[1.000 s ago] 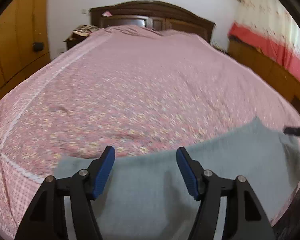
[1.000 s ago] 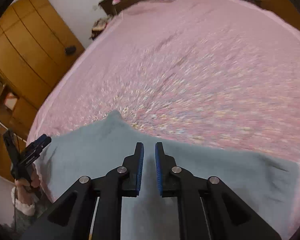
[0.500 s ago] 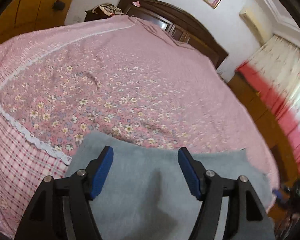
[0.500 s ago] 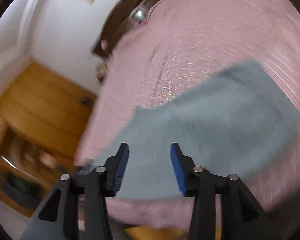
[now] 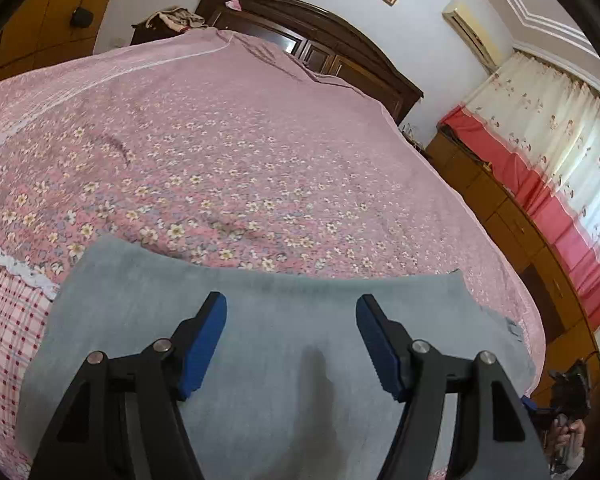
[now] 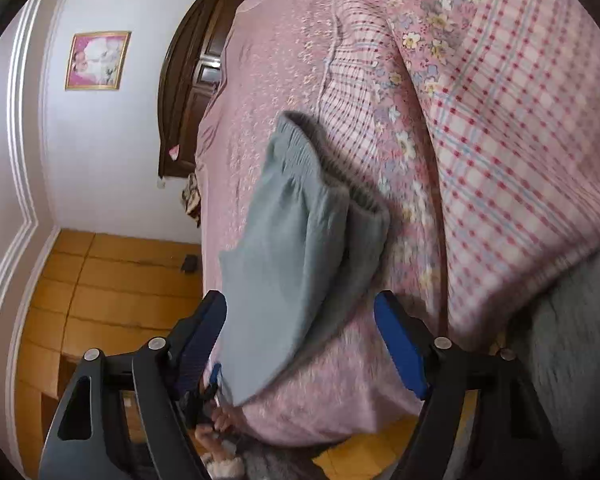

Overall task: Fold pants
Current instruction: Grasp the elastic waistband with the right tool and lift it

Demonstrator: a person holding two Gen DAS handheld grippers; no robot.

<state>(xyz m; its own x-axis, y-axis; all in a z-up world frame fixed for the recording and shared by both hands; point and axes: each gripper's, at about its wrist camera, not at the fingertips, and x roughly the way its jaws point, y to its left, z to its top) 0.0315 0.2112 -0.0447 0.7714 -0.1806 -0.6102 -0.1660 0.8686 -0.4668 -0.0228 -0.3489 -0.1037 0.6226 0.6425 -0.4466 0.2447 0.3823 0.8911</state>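
The grey-blue pants (image 5: 260, 320) lie folded flat near the front edge of the pink flowered bed (image 5: 240, 152). My left gripper (image 5: 292, 320) hovers open just above them, nothing between its blue pads. In the right wrist view the picture is rolled sideways. There the pants (image 6: 288, 240) show their elastic waistband (image 6: 300, 148) at the far end. My right gripper (image 6: 300, 320) has its jaws opening. The near end of the pants shows in the gap and the pads are not pressing on it. The other gripper (image 6: 208, 380) and a hand (image 6: 216, 420) sit at the pants' corner.
A dark wooden headboard (image 5: 320, 28) stands at the far end of the bed. Wooden cabinets (image 5: 500, 208) and a red-and-cream curtain (image 5: 560, 140) run along the right. The checked bed skirt (image 6: 520, 140) hangs over the edge above a wooden floor (image 6: 112, 288).
The right gripper went from shut to wide open, rolled sideways and swung round to the pants' end at the bed edge. The left gripper shifted and tilted over the pants, still open.
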